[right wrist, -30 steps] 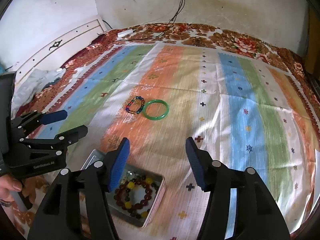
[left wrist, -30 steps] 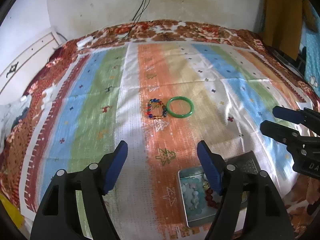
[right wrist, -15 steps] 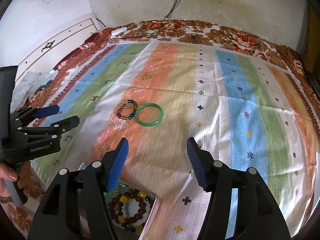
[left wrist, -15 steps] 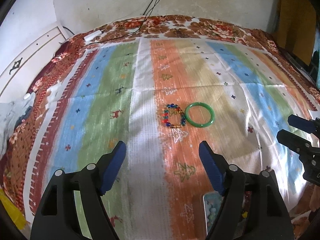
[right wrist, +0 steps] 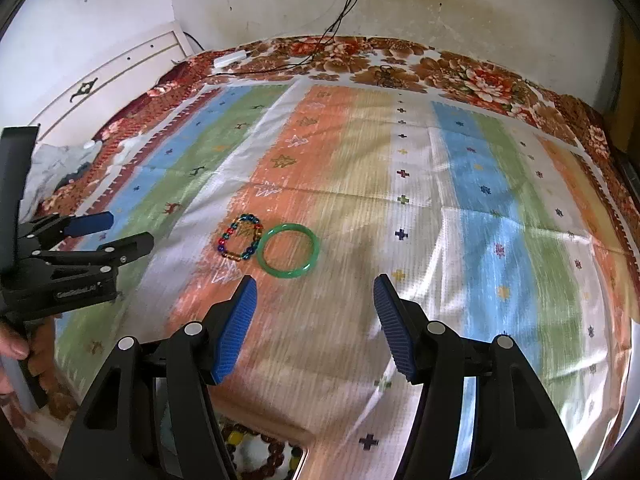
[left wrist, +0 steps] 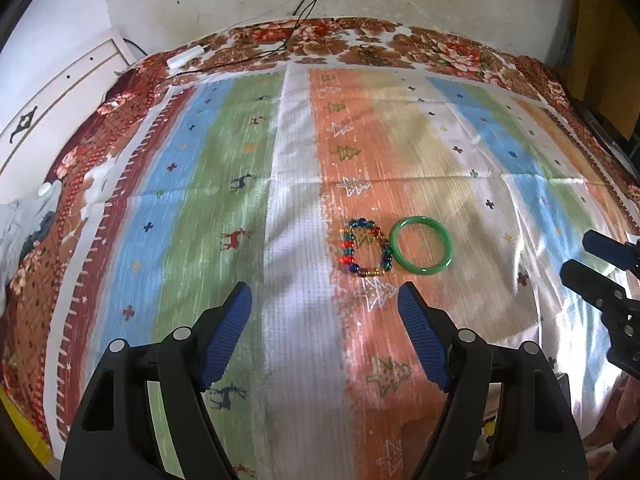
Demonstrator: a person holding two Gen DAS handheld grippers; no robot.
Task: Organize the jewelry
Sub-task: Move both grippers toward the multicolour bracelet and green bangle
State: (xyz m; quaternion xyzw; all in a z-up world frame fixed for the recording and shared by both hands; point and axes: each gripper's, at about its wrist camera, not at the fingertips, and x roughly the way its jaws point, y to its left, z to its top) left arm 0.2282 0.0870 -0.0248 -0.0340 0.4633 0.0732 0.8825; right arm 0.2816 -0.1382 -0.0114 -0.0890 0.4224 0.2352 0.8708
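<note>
Left wrist view looks down over a striped cloth (left wrist: pixel 296 208) spread on a bed, and the green bangle (left wrist: pixel 422 245) serves as the landmark for everything else. It lies flat on the orange stripe of the cloth. Just to its left, touching it or nearly so, lies a beaded bracelet (left wrist: pixel 365 248) of blue, red and amber beads, also flat. The left gripper (left wrist: pixel 325 300) hangs over the cloth with its jaws standing wide apart and nothing between them; the bangle lies beyond the tip of its right-hand finger, and the beaded bracelet sits beyond the gap, towards that same finger. Neither piece touches the blue pads (left wrist: pixel 420 340). To the right of the bangle, well apart from it, the right gripper (left wrist: pixel 592 258) pokes in from the picture's edge.

From the right wrist camera, the right gripper (right wrist: pixel 314 292) also has its jaws apart and empty. The green bangle (right wrist: pixel 289 256) lies just beyond its left-hand finger, and the beaded bracelet (right wrist: pixel 241 239) sits on the bangle's far left side, outside the gap. Further left of the bangle, well apart, the left gripper (right wrist: pixel 120 232) is seen from the side, held by a hand (right wrist: pixel 10 354) at the picture's edge. Nearer the camera than the bangle, under the right gripper's body, a tin (right wrist: pixel 298 456) shows only in part; it seems to hold a bracelet of brown and yellow beads (right wrist: pixel 256 450), though the fingers hide most of it.
</note>
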